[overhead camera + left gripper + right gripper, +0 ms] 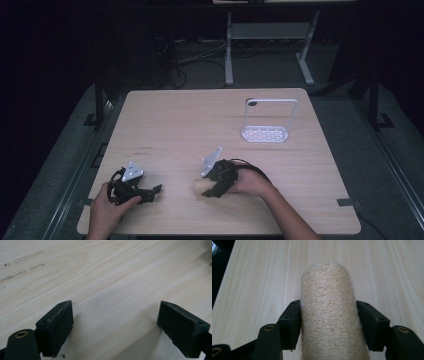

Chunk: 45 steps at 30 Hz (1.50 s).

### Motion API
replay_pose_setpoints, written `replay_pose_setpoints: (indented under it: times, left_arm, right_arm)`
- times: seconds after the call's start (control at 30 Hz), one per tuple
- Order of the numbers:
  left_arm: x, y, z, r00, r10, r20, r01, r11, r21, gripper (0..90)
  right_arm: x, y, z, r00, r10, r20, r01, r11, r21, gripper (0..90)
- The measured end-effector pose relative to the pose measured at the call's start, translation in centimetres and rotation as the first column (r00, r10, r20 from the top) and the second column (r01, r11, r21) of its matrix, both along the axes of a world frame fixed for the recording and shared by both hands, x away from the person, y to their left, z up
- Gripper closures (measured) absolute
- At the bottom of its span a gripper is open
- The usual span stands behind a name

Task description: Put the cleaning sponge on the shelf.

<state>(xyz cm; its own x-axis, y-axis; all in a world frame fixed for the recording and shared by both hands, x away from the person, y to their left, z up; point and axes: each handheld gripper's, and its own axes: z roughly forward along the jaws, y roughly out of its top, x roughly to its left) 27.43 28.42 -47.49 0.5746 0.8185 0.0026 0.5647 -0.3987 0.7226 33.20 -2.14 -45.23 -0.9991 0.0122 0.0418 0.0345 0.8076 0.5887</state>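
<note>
At the near edge of the table (165,107), the left gripper (152,192) rests on the wood with its jaws spread wide and nothing between them; the left gripper view has bare grain between the two pads. Just to its right, near the middle of the front edge, the right gripper (206,189) lies low over a loofah roll (328,312), a pale, fibrous cylinder lying on the tabletop. In the right gripper view the two pads sit against its flanks, the left one pressing into the fibres, so the tongs look clenched on the roll, though how firmly I cannot tell.

The roll's long axis runs straight away from the right gripper, in line with its jaws, and its rounded far end points toward the person's left in the high view. Because the grip is across a soft, springy body, the likely trouble is that the roll squashes and slips out forward when lifted, or droops at its free end if held too near the back.

Farther off, well apart on the right half of the table, stands a white rack (267,122) with a perforated base.
</note>
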Motion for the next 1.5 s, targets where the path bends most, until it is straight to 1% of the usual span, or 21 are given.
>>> replay_pose_setpoints:
  times: [0.27,0.47,0.57,0.83,0.9,0.93,1.0,1.3,1.33,1.37,1.5]
  left_arm:
    - [0.0,0.0,0.0,1.0000,0.000,0.000,0.000,1.0000,0.000,12.9]
    - [0.0,0.0,0.0,1.0000,0.002,0.001,-0.002,1.0000,-0.002,12.9]
    - [0.0,0.0,0.0,1.0000,0.002,0.001,-0.002,1.0000,-0.002,12.9]
    - [0.0,0.0,0.0,1.0000,0.002,0.001,-0.002,1.0000,-0.002,12.9]
    - [0.0,0.0,0.0,1.0000,0.002,0.001,-0.002,1.0000,-0.002,12.9]
    - [0.0,0.0,0.0,1.0000,0.000,0.002,0.000,1.0000,0.000,12.9]
    - [0.0,0.0,0.0,1.0000,-0.001,0.003,0.001,1.0000,0.002,12.9]
    - [0.0,0.0,0.0,1.0000,0.000,0.002,0.000,1.0000,0.003,12.9]
    - [0.0,0.0,0.0,1.0000,0.000,0.002,0.000,1.0000,0.003,12.9]
    - [0.0,0.0,0.0,1.0000,0.000,0.002,0.000,1.0000,0.003,12.9]
    - [0.0,0.0,0.0,1.0000,0.000,0.002,0.000,1.0000,0.003,12.9]
  right_arm:
    - [-0.1,0.0,0.0,1.0000,-0.001,-0.001,0.001,1.000,0.002,40.8]
    - [-0.3,0.1,0.3,0.9999,-0.017,-0.001,0.017,1.000,0.007,40.9]
    - [-0.3,0.0,0.5,0.9995,-0.030,-0.002,0.030,0.999,0.013,41.0]
    - [-0.2,-0.6,0.9,0.9951,-0.099,0.003,0.099,0.995,0.026,41.1]
    - [-0.2,-0.8,1.0,0.9932,-0.116,0.003,0.116,0.993,0.025,41.1]
    - [-0.1,-0.9,1.0,0.9909,-0.134,0.004,0.134,0.991,0.025,41.1]
    - [-0.1,-0.9,1.0,0.9900,-0.140,0.008,0.140,0.990,0.023,41.0]
    - [0.3,-1.8,1.3,0.9781,-0.207,0.022,0.206,0.977,0.050,41.1]
    - [0.4,-2.0,1.4,0.9741,-0.224,0.028,0.223,0.974,0.050,41.1]
    - [0.4,-2.0,1.4,0.9741,-0.224,0.028,0.223,0.974,0.050,41.1]
    - [0.7,-2.4,1.5,0.9660,-0.255,0.043,0.253,0.966,0.051,41.1]
